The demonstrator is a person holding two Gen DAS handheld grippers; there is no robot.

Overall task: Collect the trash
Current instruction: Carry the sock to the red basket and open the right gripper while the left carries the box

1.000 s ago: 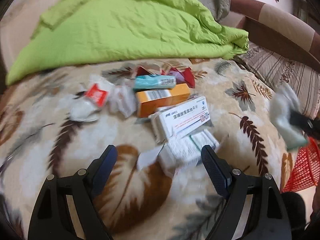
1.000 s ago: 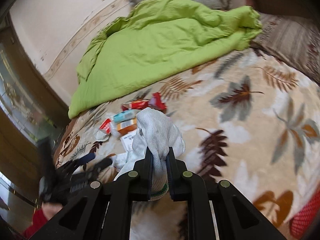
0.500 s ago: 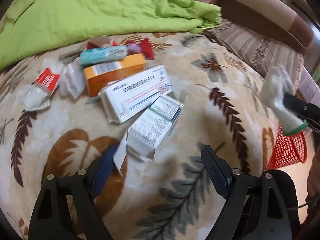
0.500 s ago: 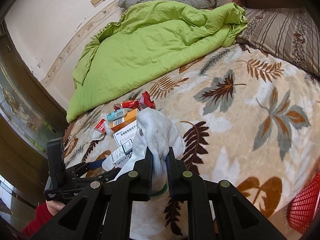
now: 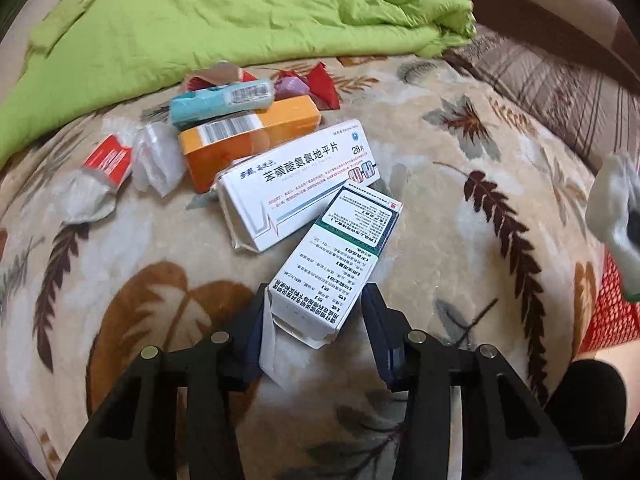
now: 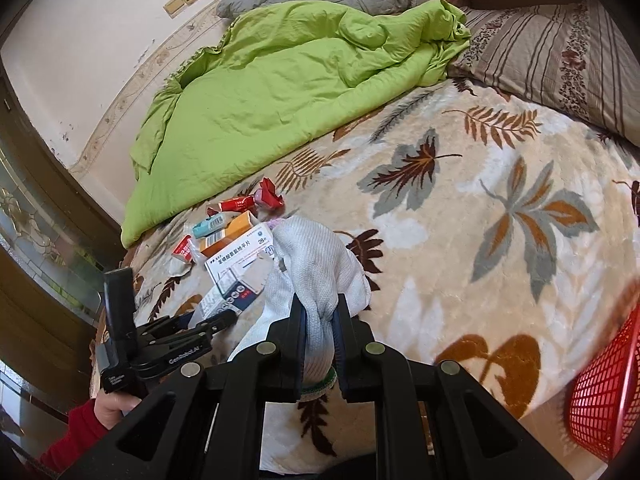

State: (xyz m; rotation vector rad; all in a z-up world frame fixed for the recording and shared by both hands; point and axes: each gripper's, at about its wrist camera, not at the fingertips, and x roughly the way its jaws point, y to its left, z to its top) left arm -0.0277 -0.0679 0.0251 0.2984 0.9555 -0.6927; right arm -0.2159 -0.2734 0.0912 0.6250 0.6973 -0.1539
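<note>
In the left wrist view the left gripper [image 5: 316, 316] sits at lower centre, its jaws spread to either side of the near end of a white medicine box with green trim [image 5: 336, 260]; the left pad seems to touch the box's torn flap, the right pad stands just clear of it, so nothing is pinched; the box lies flat on the leaf-patterned blanket [image 5: 460, 184], its far end resting against a longer white carton [image 5: 300, 184]; beyond that, toward upper left, lie an orange box [image 5: 248, 136], a teal packet [image 5: 220, 100], crumpled red wrappers [image 5: 312, 82] and a torn red-and-white sachet [image 5: 100, 176], all close together below the green quilt [image 5: 224, 12].

In the right wrist view the right gripper [image 6: 320, 340] at lower centre is pressed together on a white knitted glove [image 6: 316, 264], which bulges above the jaws; a red mesh basket [image 6: 604, 392] shows at the lower right edge, its inside out of sight.
</note>
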